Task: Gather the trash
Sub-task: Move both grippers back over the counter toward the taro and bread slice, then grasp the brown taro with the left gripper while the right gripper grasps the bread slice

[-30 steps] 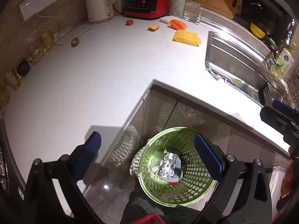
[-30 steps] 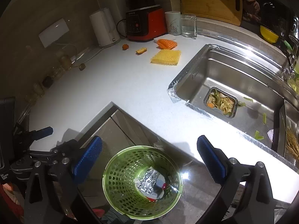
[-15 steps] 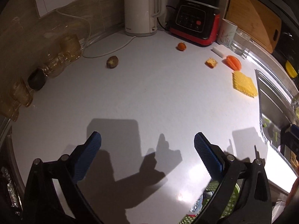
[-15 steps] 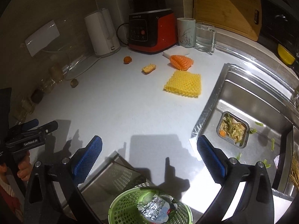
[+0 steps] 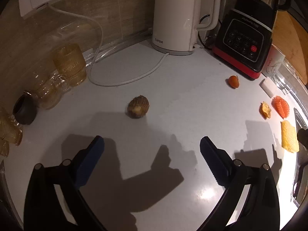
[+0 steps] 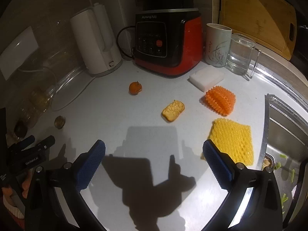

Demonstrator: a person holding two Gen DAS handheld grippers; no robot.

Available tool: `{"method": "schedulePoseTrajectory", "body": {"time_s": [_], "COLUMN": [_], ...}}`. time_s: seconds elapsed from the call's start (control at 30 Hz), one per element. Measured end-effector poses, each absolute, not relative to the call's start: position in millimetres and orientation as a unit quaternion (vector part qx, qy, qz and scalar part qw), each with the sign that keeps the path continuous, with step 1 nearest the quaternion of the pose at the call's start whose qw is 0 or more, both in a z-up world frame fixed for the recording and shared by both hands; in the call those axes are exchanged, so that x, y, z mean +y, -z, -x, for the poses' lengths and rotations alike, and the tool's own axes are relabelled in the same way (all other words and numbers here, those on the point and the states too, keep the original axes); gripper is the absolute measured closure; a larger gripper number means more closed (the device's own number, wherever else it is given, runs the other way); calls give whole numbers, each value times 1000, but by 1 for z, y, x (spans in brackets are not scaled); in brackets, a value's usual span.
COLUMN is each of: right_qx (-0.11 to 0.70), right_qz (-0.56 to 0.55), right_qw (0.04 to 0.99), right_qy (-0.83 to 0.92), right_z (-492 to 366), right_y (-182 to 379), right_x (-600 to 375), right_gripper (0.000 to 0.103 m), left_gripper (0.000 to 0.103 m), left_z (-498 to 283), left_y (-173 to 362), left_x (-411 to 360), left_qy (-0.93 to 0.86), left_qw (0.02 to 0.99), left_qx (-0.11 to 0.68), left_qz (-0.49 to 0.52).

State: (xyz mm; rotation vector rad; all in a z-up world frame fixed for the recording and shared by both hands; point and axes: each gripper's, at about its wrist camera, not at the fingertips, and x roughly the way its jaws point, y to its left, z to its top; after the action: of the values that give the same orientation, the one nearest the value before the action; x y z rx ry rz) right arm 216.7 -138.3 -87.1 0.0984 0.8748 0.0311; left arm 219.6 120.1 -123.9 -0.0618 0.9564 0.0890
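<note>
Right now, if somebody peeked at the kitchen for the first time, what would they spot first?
Probably the red and black blender at the back wall, beside the white kettle. Next, the bright yellow foam net near the sink edge, the orange one behind it, and the brown fruit scrap lying alone.

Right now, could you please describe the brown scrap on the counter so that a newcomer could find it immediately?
Start at the white kettle by the wall and follow its white cord out onto the counter. Just past the cord's loop lies the brown scrap, alone. Unlike the orange and yellow bits near the sink, it is dull brown, rounded and rough-skinned.
</note>
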Motion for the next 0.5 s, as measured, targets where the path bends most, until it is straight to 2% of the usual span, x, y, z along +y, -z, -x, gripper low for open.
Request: {"method": "schedulePoseTrajectory", "body": {"time_s": [0.27, 0.43, 0.5], "right_qx": [439, 452, 453], "right_qz": [-62, -64, -60], "right_qw": [896, 887, 886], "right_qy": [37, 70, 75], "right_z": [-283, -307, -314], "right_y": [123, 143, 148], "right_x": [-141, -148, -148], "right_gripper": [3, 3, 8], "left_gripper": [8, 17, 20], "left_z": [-269, -280, -283], "left_y": [154, 164, 167], "left_x": [137, 138, 138], "left_qy": [-60, -75, -77], "left_qw": [878, 876, 874], "left_qx": [472, 475, 478], "left_qz": [52, 38, 40]}}
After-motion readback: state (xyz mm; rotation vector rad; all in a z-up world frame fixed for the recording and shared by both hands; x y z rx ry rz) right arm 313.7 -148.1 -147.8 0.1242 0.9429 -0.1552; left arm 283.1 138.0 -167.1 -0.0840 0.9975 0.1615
